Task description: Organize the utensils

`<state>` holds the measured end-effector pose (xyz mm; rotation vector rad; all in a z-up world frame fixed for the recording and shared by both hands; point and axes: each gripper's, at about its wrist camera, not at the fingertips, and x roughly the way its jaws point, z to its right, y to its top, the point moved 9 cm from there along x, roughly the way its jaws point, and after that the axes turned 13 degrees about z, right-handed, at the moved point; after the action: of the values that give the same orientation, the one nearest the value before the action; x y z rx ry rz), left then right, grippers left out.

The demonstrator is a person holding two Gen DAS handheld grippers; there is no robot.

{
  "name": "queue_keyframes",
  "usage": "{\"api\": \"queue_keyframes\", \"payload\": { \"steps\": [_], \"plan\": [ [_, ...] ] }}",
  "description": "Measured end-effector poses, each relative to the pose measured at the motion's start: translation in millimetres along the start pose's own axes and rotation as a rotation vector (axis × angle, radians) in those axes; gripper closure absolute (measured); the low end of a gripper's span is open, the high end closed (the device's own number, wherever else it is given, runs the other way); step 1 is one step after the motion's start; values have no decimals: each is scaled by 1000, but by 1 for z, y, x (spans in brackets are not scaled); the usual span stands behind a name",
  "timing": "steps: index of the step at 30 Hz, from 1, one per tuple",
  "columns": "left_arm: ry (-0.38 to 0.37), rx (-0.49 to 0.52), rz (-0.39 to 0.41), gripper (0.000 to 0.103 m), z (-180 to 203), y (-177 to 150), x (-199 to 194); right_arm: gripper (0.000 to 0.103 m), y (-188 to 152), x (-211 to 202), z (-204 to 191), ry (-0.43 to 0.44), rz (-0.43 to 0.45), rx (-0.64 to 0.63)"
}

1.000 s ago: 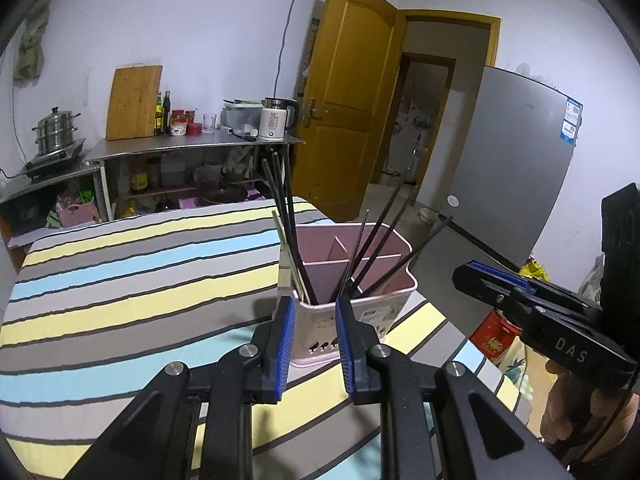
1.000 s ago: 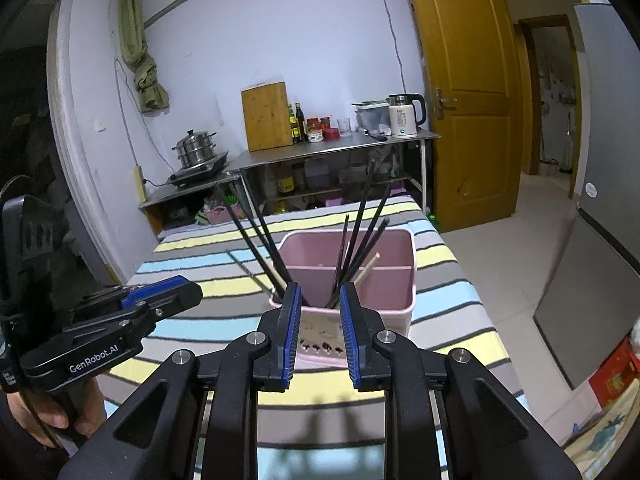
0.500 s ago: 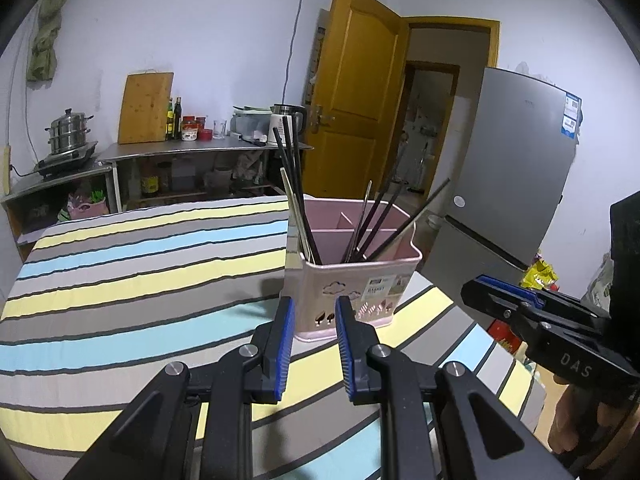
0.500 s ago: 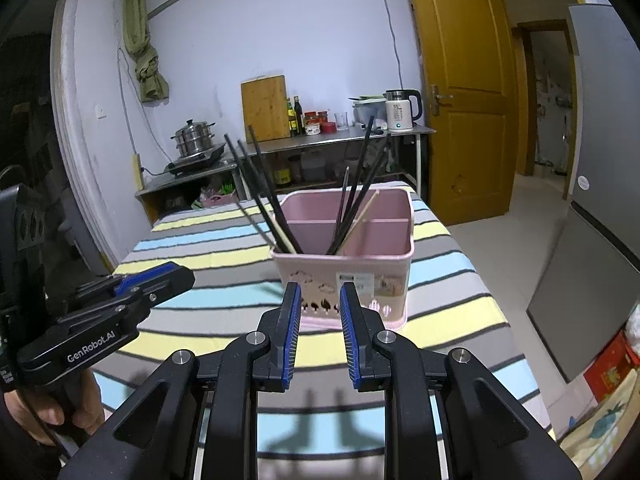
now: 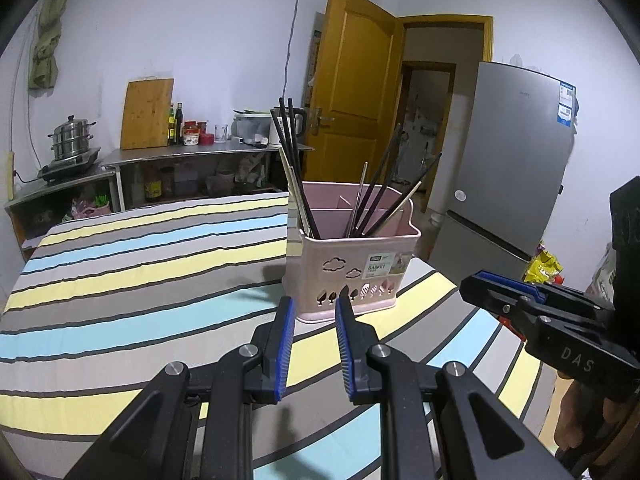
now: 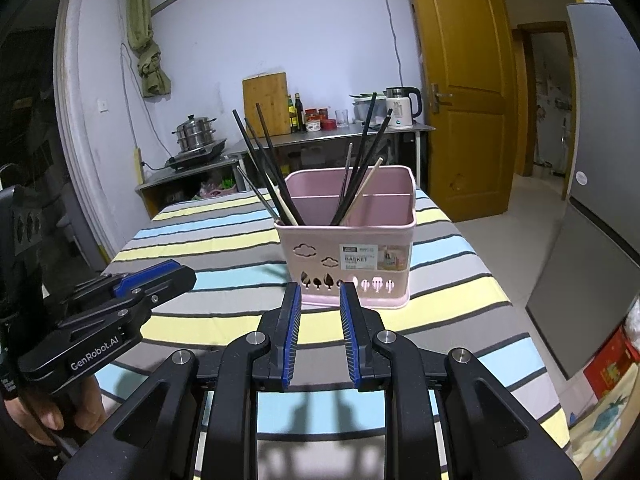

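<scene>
Left gripper (image 5: 314,304): jaws slightly apart, holding nothing.
Right gripper (image 6: 319,290): same, empty.
Basket (image 6: 352,248): just ahead of both, on striped table (image 6: 208,240).
Chopsticks (image 6: 280,184): upright inside.

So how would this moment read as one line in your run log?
left gripper: open, empty | right gripper: open, empty | pink basket: on striped table, chopsticks inside

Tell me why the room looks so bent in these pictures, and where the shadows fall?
Left wrist view: the fisheye lens bows the fridge and walls outward, with dark corners. Right wrist view: the same bending curves the door; the right tool casts a soft shadow on the striped cloth just below it. Both views look sharp, with no strong glare.
</scene>
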<state>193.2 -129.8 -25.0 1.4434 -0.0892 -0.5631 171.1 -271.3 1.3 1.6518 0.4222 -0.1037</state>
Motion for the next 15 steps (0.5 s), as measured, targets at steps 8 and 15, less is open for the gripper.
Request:
{"api": "queue_keyframes", "payload": {
  "steps": [8, 15],
  "plan": [
    [4, 3, 2, 83, -2, 1, -1, 82, -1, 0, 0, -1, 1, 2],
    [2, 9, -1, 83, -1, 0, -1, 82, -1, 0, 0, -1, -1, 4]
  ]
}}
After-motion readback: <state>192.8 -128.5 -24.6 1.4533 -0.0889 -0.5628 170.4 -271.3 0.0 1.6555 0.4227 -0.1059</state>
